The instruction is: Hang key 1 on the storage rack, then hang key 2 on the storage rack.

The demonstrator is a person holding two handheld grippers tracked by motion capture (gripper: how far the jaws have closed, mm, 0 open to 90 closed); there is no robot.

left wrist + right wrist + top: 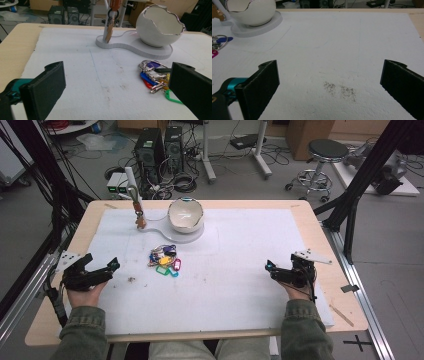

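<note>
Both tongs rest on the white mat [235, 270] with jaws apart and nothing between them: the left gripper [102, 270] at the near left, the right gripper [280, 272] at the near right. A bunch of keys with coloured tags [165, 260] lies between them, nearer the left gripper and just ahead of its right jaw. Beyond the keys, a white eggshell-shaped bowl [185, 215] sits on a white stand [195, 236]; I cannot tell what is inside it.

left gripper [107, 269]: jaws apart, bare mat [82, 75] between them | bunch of keys [155, 76] just beside its right jaw, partly behind it | bowl [160, 25] on stand [155, 51] beyond keys, ahead-right | post [111, 22] on stand, ahead | right gripper [274, 270]: mat between jaws; bowl far ahead-left
</note>
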